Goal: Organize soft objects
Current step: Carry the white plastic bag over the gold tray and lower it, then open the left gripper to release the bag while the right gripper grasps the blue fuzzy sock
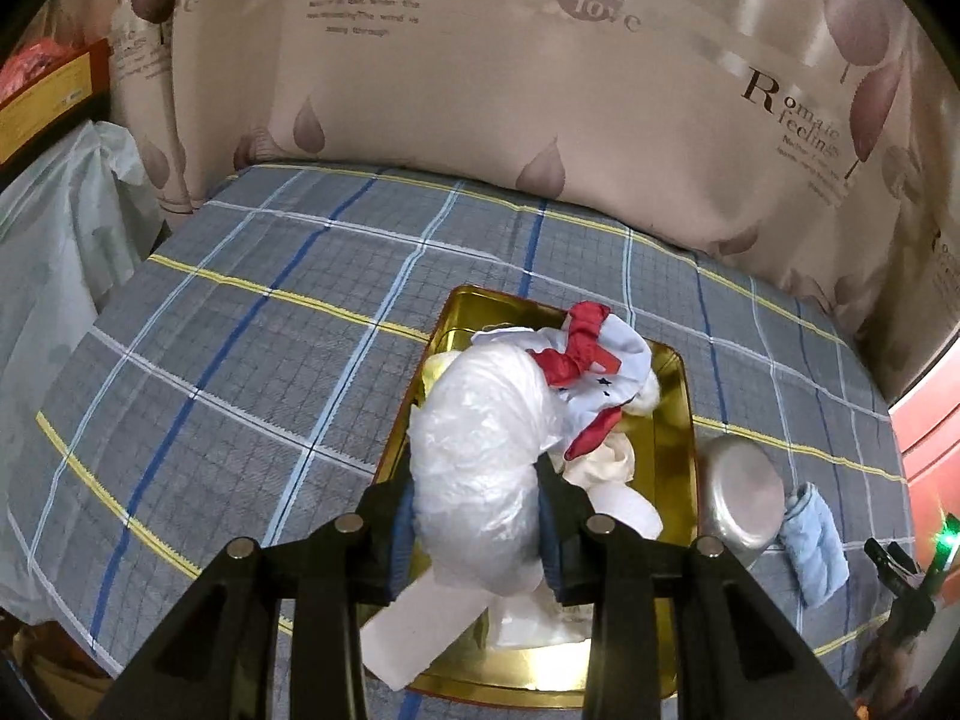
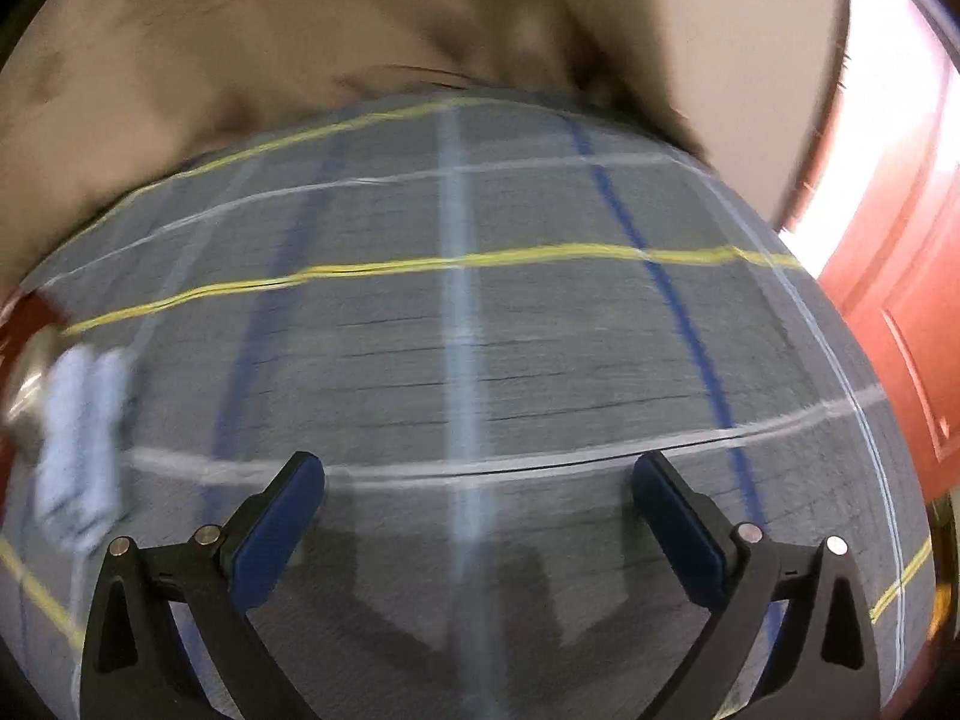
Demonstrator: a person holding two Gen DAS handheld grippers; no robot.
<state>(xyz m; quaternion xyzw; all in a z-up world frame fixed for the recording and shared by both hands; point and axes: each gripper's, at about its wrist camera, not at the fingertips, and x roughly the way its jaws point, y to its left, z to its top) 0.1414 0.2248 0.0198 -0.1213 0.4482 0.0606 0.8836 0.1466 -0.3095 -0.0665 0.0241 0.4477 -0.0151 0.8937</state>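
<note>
Gripping crinkly plastic bundle (image 1: 480, 450), left claw (image 1: 480, 516) is hovering over gold tray (image 1: 678, 420).
Slick film is risking slip past tray's near edge onto bed (image 1: 240, 330); right claw (image 2: 480, 516) is hanging open, empty.

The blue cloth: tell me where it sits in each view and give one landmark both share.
Left wrist: blue cloth low right on the plaid sheet, beside the metal lid.
Right wrist: blurred, at the left edge, again beside the lid.
Shared landmark: the lid.
</note>
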